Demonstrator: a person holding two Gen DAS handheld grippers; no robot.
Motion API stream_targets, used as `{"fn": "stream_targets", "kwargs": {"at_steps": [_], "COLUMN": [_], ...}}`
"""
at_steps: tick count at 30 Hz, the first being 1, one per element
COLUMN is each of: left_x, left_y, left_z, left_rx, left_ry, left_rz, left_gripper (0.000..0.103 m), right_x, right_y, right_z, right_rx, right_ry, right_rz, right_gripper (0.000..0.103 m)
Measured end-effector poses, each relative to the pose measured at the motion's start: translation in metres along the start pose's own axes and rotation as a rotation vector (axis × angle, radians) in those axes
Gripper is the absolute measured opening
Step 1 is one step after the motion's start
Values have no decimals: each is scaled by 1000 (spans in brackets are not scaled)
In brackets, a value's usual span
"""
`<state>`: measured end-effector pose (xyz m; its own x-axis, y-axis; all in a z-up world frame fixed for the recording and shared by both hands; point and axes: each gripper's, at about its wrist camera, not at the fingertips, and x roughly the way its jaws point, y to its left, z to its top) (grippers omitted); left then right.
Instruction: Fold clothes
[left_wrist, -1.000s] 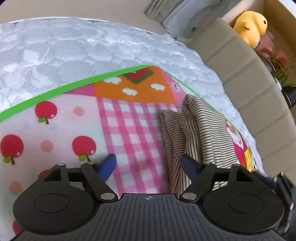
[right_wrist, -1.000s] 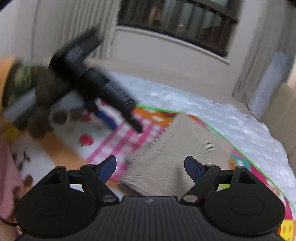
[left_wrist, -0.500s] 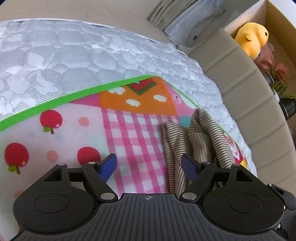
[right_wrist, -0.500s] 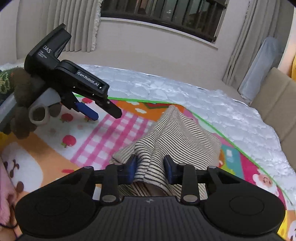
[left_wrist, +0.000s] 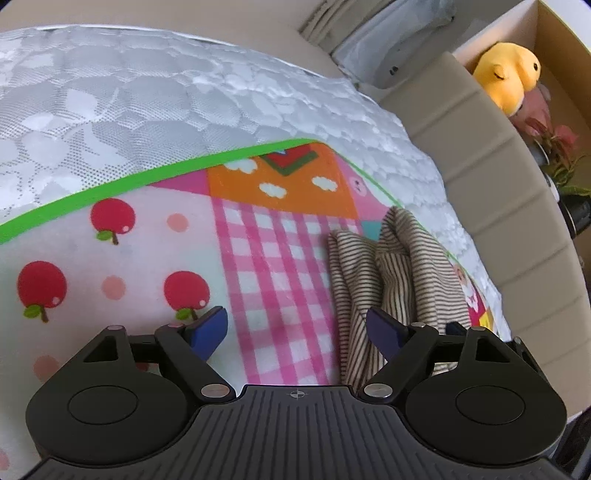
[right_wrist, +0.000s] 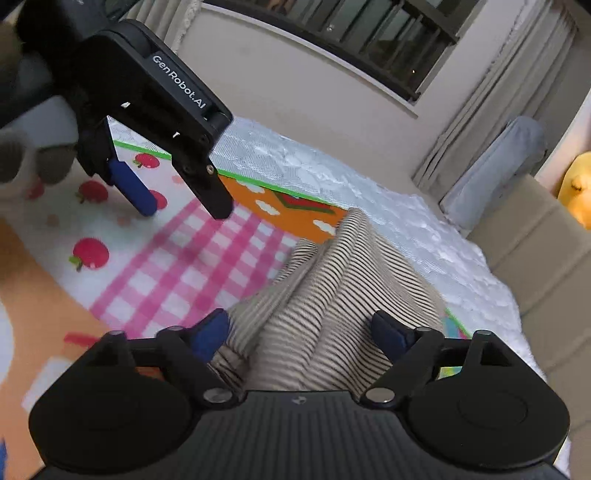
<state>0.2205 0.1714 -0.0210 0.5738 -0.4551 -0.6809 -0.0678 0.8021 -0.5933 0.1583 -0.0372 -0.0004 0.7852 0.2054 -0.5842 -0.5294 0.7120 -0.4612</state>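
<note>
The left gripper hangs above the play mat with its blue-padded fingers spread wide and nothing between them; seen from the right wrist camera it is tilted downward over the pink checked patch, with a gloved hand blurred behind it at the left edge. The right gripper also stands wide, its two pads either side of the striped garment but not clamping it. That garment, beige with thin dark stripes, lies bunched in ridged folds directly ahead of and partly under the right gripper, and just beyond the left gripper's right finger. The mat beneath is printed with red apples, pink gingham and an orange panel with white clouds, edged in green, and lies on a white quilted mattress. To the right of both grippers runs a beige padded headboard; beyond it sits a yellow plush toy in a cardboard box. Ahead of the right gripper are pale curtains and a dark barred window.
</note>
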Motion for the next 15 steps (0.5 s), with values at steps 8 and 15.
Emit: {"fn": "stream_targets", "kwargs": {"at_steps": [8,15], "left_x": [8,40], "left_y": [-7,-28], "left_z": [-8,-29], "left_rx": [14,57], "left_ry": [60,164], "left_rz": [-132,-283], "left_gripper": [68,43], "right_x": [-20,-17], "right_y": [-32,-45], "right_z": [-12,-7], "right_rx": [63,207], "right_ry": [0,0], "right_rz": [33,161], "right_gripper": [30,13]}}
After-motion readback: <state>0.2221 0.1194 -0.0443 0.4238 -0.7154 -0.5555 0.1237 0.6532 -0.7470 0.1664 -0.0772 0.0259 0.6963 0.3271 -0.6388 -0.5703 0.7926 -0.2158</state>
